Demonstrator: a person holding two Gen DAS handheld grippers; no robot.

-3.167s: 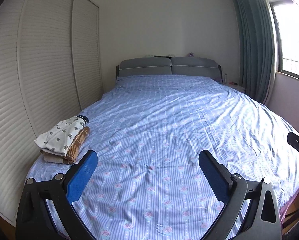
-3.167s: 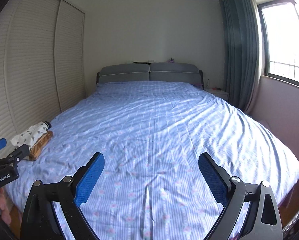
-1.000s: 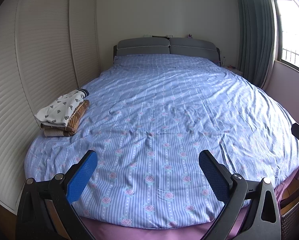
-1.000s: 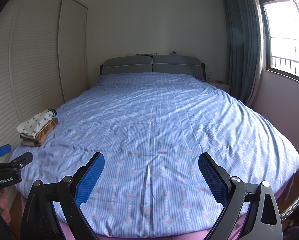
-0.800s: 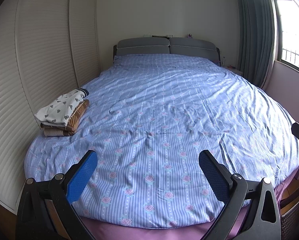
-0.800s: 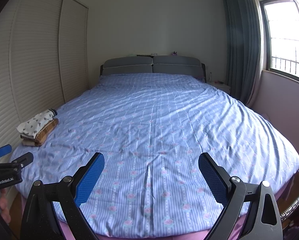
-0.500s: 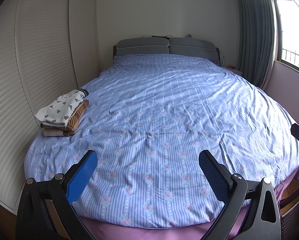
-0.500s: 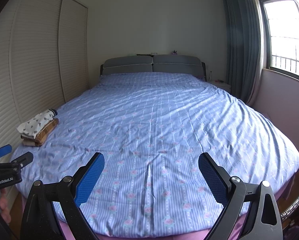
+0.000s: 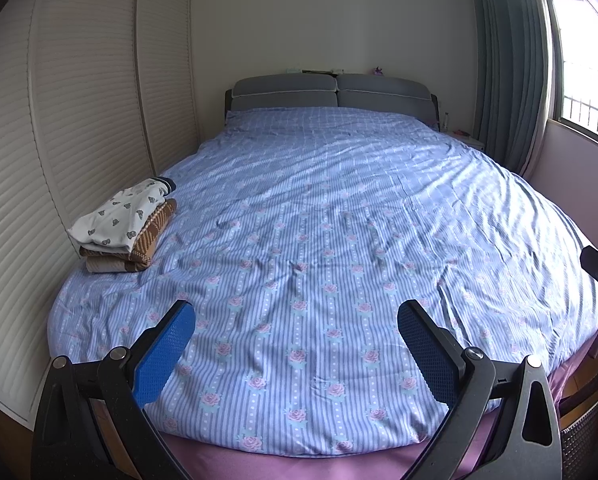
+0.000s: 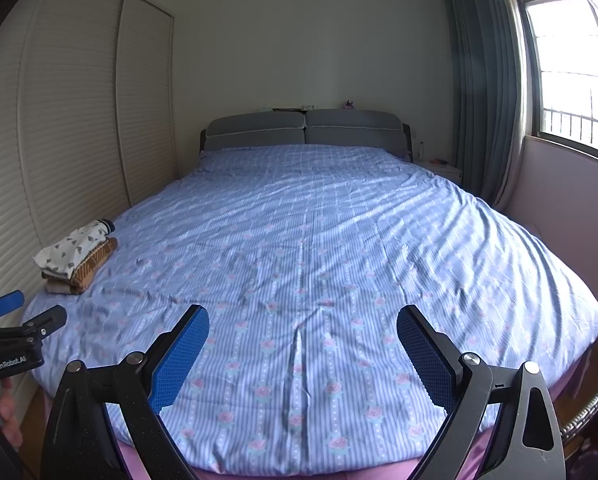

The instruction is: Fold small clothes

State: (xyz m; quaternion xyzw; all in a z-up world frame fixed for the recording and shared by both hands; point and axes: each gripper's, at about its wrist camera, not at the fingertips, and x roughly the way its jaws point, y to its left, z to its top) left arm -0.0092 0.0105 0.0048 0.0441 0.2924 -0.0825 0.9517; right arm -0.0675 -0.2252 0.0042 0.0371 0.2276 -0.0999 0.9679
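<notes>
A stack of folded small clothes (image 9: 125,226), white patterned piece on top of brown ones, lies at the bed's left edge; it also shows in the right wrist view (image 10: 77,256). My left gripper (image 9: 297,354) is open and empty, held off the foot of the bed. My right gripper (image 10: 303,354) is open and empty, also off the foot of the bed. The left gripper's body shows at the left edge of the right wrist view (image 10: 13,340).
The bed (image 9: 339,208) has a blue striped floral cover and a grey headboard (image 9: 331,94). Louvred wardrobe doors (image 9: 59,128) run along the left. Curtains (image 9: 507,80) and a window (image 10: 571,80) are at the right. A wicker basket edge (image 9: 587,420) shows at the lower right.
Over three seconds both grippers have pulled back from over the bed to beyond its foot. In the last second nothing has visibly moved.
</notes>
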